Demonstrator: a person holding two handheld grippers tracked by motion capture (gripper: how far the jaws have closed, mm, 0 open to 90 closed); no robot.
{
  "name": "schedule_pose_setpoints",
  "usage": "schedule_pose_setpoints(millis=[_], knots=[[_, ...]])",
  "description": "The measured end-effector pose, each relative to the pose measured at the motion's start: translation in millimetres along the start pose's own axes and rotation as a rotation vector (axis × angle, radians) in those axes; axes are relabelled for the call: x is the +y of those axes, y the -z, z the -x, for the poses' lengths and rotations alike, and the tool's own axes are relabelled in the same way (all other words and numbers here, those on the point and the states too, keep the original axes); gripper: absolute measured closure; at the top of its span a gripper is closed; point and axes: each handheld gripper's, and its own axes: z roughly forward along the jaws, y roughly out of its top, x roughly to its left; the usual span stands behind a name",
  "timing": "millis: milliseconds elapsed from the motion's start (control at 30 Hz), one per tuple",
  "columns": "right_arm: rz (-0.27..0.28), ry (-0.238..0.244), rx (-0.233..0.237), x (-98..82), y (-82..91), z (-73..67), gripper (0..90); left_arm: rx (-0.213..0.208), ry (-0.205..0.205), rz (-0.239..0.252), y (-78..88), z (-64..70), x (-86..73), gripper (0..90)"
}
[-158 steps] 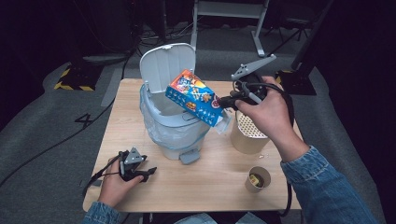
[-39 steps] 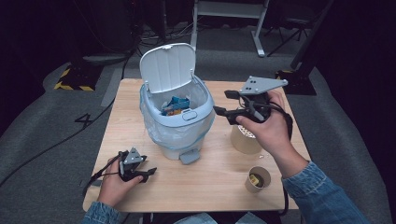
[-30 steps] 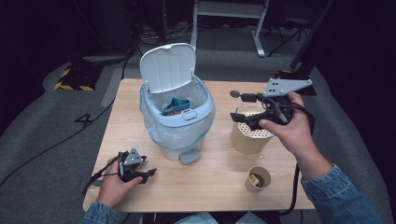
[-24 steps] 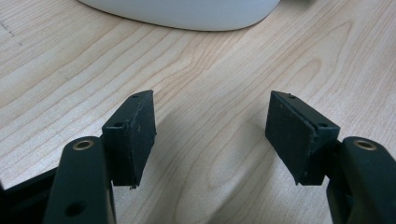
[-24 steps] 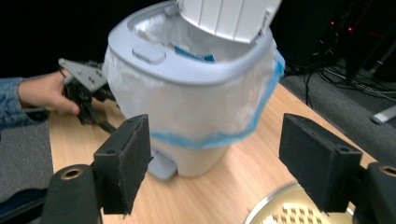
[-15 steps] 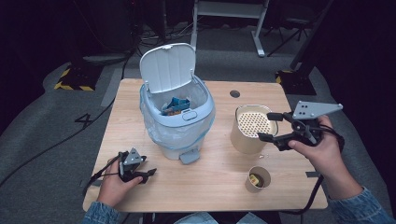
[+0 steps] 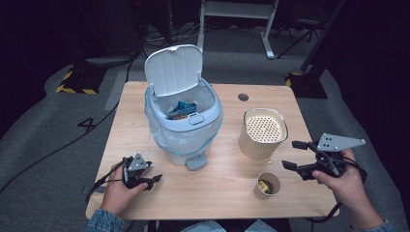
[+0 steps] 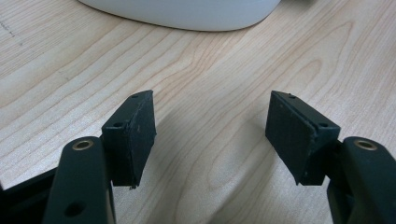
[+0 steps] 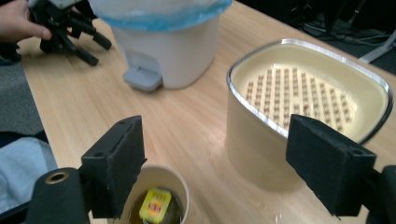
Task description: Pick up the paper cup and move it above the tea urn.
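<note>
A pale blue pedal bin [image 7: 183, 130] stands mid-table, its lid up and a blue snack bag [image 7: 181, 108] lying inside. To its right is a tan container [image 7: 263, 133] with a perforated insert, and in front of that a small paper cup [image 7: 267, 185] holding a yellow tag. My right gripper [image 7: 291, 154] hovers right of the cup. Its jaws have just been opening and stand open with nothing between them. In the right gripper view the cup [image 9: 159, 200] lies below my right gripper [image 9: 215, 154]. My left gripper [image 7: 151, 174] rests open on the table, and my left gripper [image 8: 210, 116] shows only bare wood between its jaws.
The wooden table [image 7: 217, 203] has a round cable hole [image 7: 243, 97] at the back. The bin's foot pedal [image 7: 196, 162] sticks out toward me. Dark floor with cables and a desk frame surrounds the table.
The snack bag once held over the bin now lies inside it. My right gripper has swung from the bin rightward and down to the front right. The left hand kept still.
</note>
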Motion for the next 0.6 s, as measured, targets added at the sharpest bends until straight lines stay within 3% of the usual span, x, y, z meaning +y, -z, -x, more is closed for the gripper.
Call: schedule_pose_setpoints(millis=[67,100,133,200,333,600], knots=[[-0.019,0.008,-0.014,-19.3,1.9,-2.7,19.8,0.0,-0.001,0.0,0.0,0.0,0.0,33.7],[-0.019,0.008,-0.014,-19.3,1.9,-2.7,19.8,0.0,0.0,0.0,0.0,0.0,0.0,33.7],[-0.026,-0.001,-0.006,-33.0,1.9,-5.1,19.4,0.0,0.0,0.0,0.0,0.0,0.0,33.7],[-0.027,-0.008,-0.001,-39.8,1.3,-6.4,19.2,0.0,0.0,0.0,0.0,-0.1,0.0,33.7],[-0.06,-0.029,0.014,-70.3,-7.6,-12.8,18.5,0.0,0.001,-0.001,-0.1,-0.3,0.2,33.7],[-0.056,-0.04,0.057,-96.9,-19.8,-21.3,18.5,0.003,0.003,-0.001,-0.4,-0.5,0.6,33.6]])
